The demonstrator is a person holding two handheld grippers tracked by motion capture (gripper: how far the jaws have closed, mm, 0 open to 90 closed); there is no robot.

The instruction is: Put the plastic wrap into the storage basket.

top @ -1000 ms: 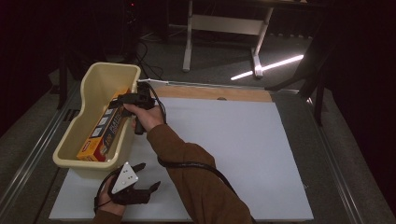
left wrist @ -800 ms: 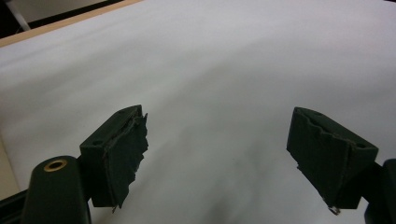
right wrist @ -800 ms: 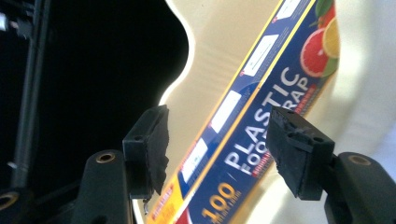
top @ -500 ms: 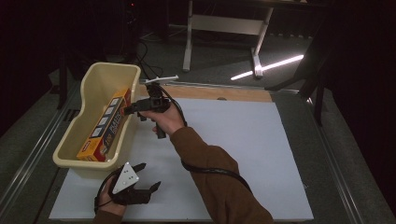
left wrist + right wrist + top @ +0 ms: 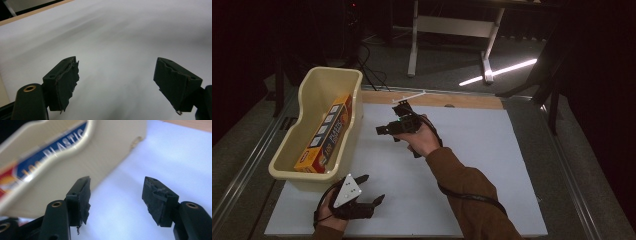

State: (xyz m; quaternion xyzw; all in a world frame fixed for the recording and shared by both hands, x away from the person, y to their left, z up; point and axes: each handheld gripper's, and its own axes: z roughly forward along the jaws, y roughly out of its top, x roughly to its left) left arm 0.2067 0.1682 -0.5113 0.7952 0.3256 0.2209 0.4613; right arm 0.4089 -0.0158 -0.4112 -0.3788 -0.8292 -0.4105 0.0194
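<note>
The room was dim, the white table sheet [image 5: 492,165] lit from overhead while the floor beyond it lay dark except one bright glare streak [image 5: 502,72]. In the right gripper view the cream bin [image 5: 82,157] was motion-blurred; both views' backgrounds were soft.

From above we look forward and down on the white table [image 5: 492,165]; our right gripper view sits close to the cream bin [image 5: 82,167] [image 5: 287,150], also seen from above.
</note>
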